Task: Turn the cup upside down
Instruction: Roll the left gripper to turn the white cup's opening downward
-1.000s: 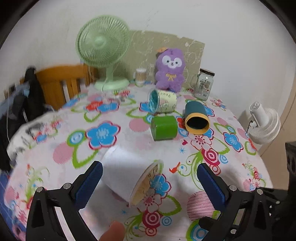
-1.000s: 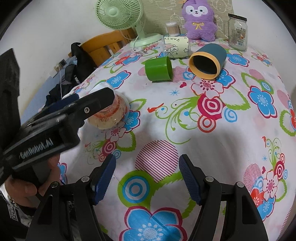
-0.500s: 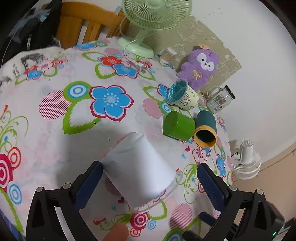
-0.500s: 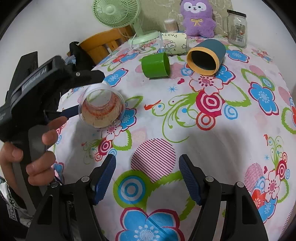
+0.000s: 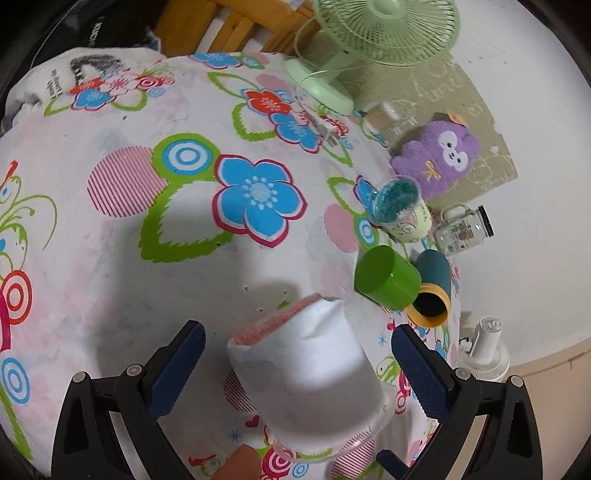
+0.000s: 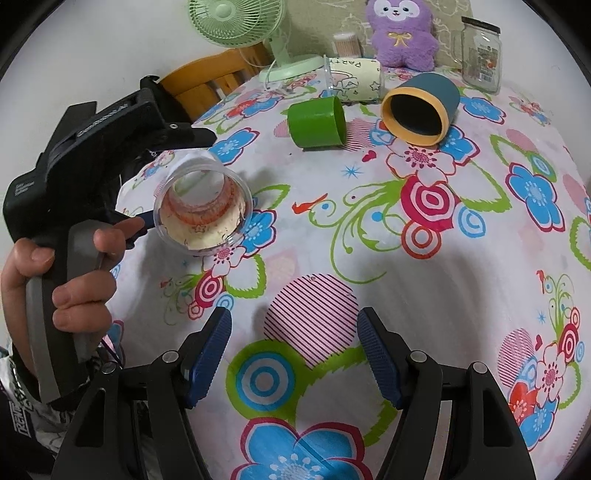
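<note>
A clear plastic cup with a white paper wrap [image 5: 306, 376] is in the air between my left gripper's [image 5: 295, 363] blue pads, tilted with its base away from me and its rim toward me. The pads stand wider than the cup in the left wrist view, so the grip is unclear. In the right wrist view the same cup [image 6: 203, 210] hangs above the flowered tablecloth, its open mouth facing the camera, with the left gripper [image 6: 147, 184] around it. My right gripper [image 6: 293, 349] is open and empty, low over the cloth near the front.
A green cup [image 6: 317, 120], a teal cup with a yellow rim [image 6: 421, 107] and a printed cup [image 6: 354, 79] lie on their sides at the back. A green fan [image 6: 240, 22], a purple plush [image 6: 400, 35], a glass jar [image 6: 480, 53] and a wooden chair [image 6: 207, 83] stand behind them.
My left gripper has lifted the cup off the cloth and rolled, turning the cup's base away and its mouth toward the right camera. The right gripper has not moved.
</note>
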Available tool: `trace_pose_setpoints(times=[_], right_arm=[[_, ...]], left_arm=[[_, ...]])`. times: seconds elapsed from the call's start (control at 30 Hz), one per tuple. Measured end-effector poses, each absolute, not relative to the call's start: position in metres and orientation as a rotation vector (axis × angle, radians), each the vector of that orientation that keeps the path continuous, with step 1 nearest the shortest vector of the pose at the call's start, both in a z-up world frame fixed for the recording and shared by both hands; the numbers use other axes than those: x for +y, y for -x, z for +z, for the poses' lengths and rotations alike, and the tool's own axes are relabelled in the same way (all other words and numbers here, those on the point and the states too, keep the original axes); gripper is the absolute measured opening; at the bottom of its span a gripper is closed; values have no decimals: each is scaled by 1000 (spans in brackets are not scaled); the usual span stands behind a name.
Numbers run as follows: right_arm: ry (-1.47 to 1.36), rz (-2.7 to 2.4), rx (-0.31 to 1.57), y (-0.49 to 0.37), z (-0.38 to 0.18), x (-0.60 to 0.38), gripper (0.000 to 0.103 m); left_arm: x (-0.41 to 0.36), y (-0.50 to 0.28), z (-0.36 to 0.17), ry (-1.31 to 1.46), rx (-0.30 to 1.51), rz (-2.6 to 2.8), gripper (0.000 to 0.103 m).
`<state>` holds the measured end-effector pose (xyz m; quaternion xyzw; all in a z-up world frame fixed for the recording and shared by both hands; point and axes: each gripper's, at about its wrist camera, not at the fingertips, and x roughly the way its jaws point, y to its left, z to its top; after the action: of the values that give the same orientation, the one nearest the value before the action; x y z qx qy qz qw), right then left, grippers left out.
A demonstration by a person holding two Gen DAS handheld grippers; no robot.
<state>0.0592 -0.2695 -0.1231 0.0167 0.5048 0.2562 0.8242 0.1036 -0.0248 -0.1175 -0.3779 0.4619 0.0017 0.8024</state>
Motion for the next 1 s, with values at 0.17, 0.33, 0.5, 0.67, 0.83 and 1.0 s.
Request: trace_pose_setpoints(times=[0.17,0.33,0.5,0.67,0.83,1.0], right_arm=[[-24,546,1079,-59,-125,-266,73],[-23,545,1080,-60,-124,-265,73],[-21,543,1077,-59,-123,-265,73],[-24,541,1074,-57,-122,-266,73],[-24,542,1069,-56,-120,-266,73],[-24,544,1060,-55,-117,-264,73]], left_arm=[[-18,-105,-122,859,1003,32,88],[-11,-104,-123,893,986,72,73],[-12,-105,-120,868,982,56,59],[-14,-104,-117,850,992,39,57],[-17,-102,-107,796,960,38,43],[-20,-98,-99,754,936,35,42]])
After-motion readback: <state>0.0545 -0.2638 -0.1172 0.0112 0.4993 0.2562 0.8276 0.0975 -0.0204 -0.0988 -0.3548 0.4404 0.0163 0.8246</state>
